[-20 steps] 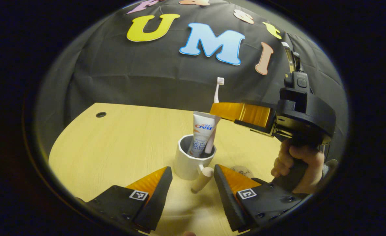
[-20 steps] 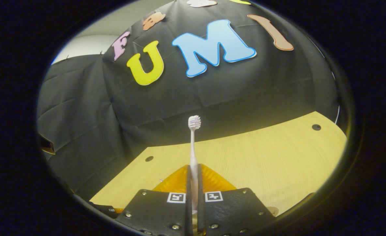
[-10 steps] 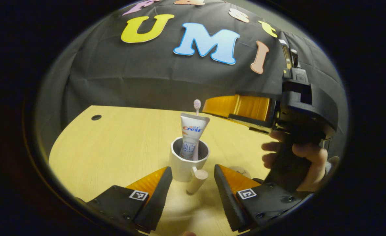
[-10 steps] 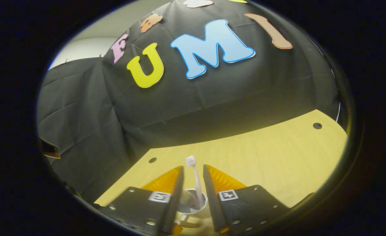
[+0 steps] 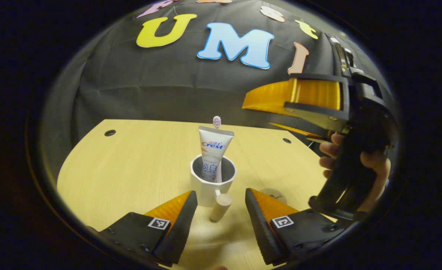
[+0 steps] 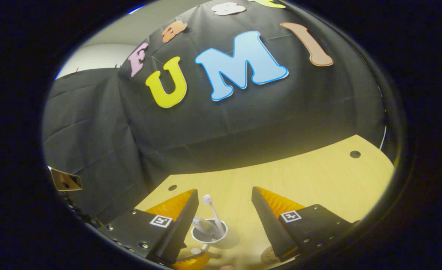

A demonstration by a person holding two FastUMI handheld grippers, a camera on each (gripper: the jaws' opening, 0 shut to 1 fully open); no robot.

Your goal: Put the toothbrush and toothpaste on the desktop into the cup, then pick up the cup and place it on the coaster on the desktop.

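Toothpaste point(image 5: 212, 152) and toothbrush point(image 5: 216, 122) stand together in the white cup point(image 5: 209, 185) near the middle of the pale wooden desktop point(image 5: 131, 168), seen in the left gripper view; the tube rises upright out of the rim, and the brush head peeks just above the tube's flat end. Left gripper point(image 5: 219, 202) hangs low in front of the cup, jaws spread wide and holding nothing, the cup's wooden handle point(image 5: 221, 206) lying in the gap between its fingers, touched by neither. Just right of the handle, the coaster point(image 5: 274, 195) lies flat on the desktop, partly hidden behind a finger, a short way apart from the cup. Farther right, the right gripper point(image 5: 277, 112) hovers well above the table, gripped by a hand point(image 5: 359, 165)

In the right gripper view, the right gripper point(image 6: 224, 202) looks down from above with jaws wide apart and empty; the cup point(image 6: 213, 234) sits below between its fingers, the toothbrush point(image 6: 212, 215) leaning out of it, bristles up. A sliver of the coaster point(image 6: 267, 255) shows at the lower edge, right of the cup
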